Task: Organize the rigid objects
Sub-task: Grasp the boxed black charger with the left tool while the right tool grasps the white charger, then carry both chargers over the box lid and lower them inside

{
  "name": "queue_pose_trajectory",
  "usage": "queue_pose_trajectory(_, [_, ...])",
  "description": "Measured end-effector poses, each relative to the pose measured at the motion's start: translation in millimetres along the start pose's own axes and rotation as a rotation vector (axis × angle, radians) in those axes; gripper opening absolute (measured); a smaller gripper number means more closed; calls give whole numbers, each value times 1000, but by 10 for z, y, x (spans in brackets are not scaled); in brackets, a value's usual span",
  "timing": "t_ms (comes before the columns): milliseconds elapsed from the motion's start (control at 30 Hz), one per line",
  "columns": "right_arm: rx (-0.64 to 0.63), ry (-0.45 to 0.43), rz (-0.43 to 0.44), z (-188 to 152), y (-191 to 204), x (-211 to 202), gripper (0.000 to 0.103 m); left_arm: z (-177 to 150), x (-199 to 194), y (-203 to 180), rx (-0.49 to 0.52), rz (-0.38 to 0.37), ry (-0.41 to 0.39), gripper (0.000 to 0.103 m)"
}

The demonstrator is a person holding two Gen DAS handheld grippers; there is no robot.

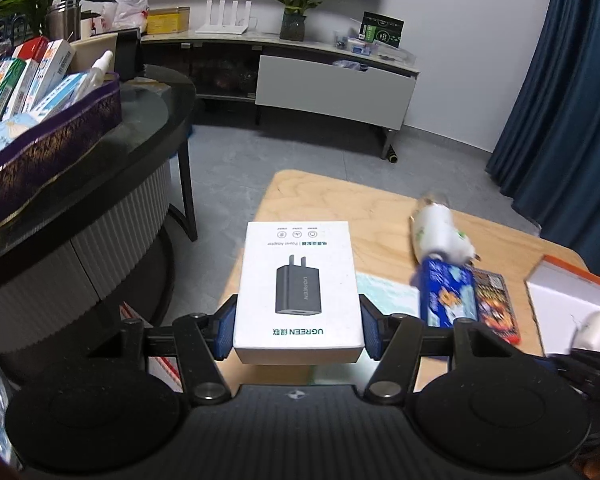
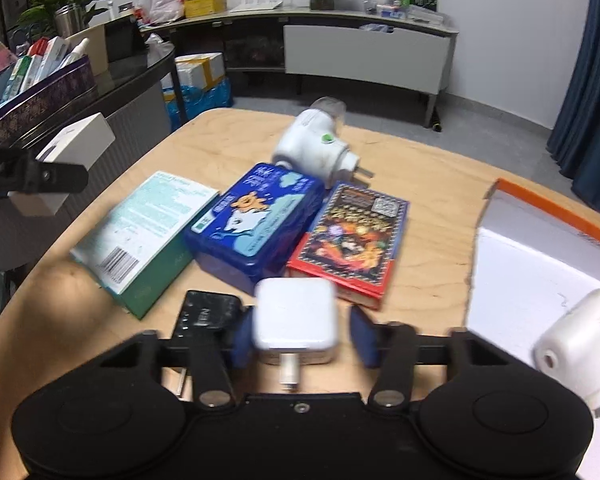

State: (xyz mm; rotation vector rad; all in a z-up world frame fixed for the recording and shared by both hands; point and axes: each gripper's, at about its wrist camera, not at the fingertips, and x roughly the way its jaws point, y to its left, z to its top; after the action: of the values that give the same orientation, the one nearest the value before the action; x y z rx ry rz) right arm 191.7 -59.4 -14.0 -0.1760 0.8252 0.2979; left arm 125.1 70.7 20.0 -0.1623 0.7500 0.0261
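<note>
Your left gripper [image 1: 298, 326] is clamped on the white power adapter box [image 1: 298, 288], both blue pads pressed flat against its sides, and it hangs clear of the wooden table [image 1: 324, 196], out past the table's left edge.

Your right gripper [image 2: 296, 336] sits low over the near edge of the table with the white charger [image 2: 296, 318] between its pads: the left pad touches it, the right pad stands just apart (so no firm grip shows yet).

Just beyond lie a black adapter [image 2: 206, 314], a green-and-white box [image 2: 144, 236], a blue tin [image 2: 256, 224], a red card box [image 2: 352, 240] and a white plug-in device [image 2: 312, 144]. At right, the orange-rimmed tray [image 2: 548, 216] holds another white device [image 2: 576, 344].
</note>
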Motion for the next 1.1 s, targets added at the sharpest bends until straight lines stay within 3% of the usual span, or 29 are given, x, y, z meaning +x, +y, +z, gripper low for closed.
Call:
queue_pose_trajectory(133, [41, -16, 6, -34, -46, -132, 51, -132, -113, -171, 29, -26, 5, 60])
queue_pose_trajectory(300, [89, -88, -59, -123, -284, -713, 51, -312, -306, -537, 56, -101, 4, 60])
queue_pose_trajectory(467, [163, -159, -164, -348, -705, -1390, 51, -479, -430, -1074, 55, -233, 13, 60])
queue_pose_trajectory(667, [275, -180, -314, -719, -1277, -1962, 51, -589, -424, -1798, 175, -341, 60, 60])
queue_pose_trajectory(800, [342, -199, -341, -907, -1507, -2144, 51, -623, -413, -2194, 254, -368, 60, 60])
queue_pose_trajectory(933, [366, -208, -332, -1004, -1575, -2158, 51, -718, -450, -2285, 225, -372, 57, 60])
queue_pose_trajectory(1100, [361, -231, -304, -998, -1583, -2128, 51, -745, -424, -2289, 238, -322, 64, 60])
